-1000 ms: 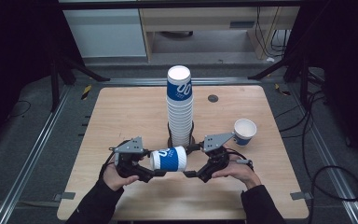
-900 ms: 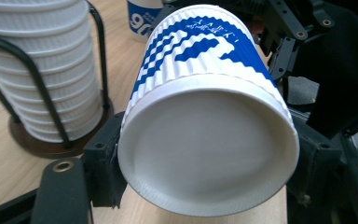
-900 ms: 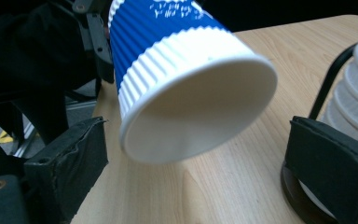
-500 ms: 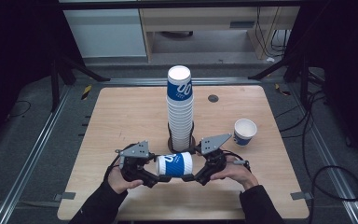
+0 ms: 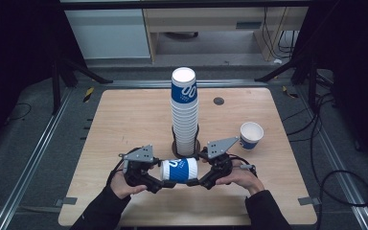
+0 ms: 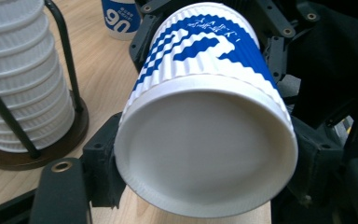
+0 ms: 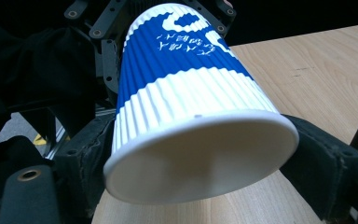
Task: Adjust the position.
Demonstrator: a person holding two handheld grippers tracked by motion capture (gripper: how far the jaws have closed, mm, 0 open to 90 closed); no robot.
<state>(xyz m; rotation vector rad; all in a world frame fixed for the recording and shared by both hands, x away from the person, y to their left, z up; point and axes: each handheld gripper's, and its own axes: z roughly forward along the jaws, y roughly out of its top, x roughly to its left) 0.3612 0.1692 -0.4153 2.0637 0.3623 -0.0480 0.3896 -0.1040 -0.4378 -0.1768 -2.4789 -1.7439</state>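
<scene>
A blue and white ribbed paper cup (image 5: 179,169) lies on its side in the air just above the table's near middle, held between both grippers. My left gripper (image 5: 161,176) is shut on its left end, and the black jaws press the cup (image 6: 205,140) from both sides. My right gripper (image 5: 199,178) is shut on its right end, with the cup (image 7: 191,126) wedged between the padded fingers (image 7: 326,163). One end of the cup faces each gripper camera. Just behind the held cup, a tall stack of matching cups (image 5: 184,112) stands in a round wire holder (image 5: 186,146).
A single upright cup (image 5: 251,134) stands right of the stack, close to the right gripper's grey plate. A small dark hole (image 5: 218,100) sits in the wooden table (image 5: 120,115) at the back. The table's near edge lies just below the hands.
The two grippers and the cup between them have come slightly toward the near edge. The cup has shifted a little to the right. The stack and the single cup have not moved.
</scene>
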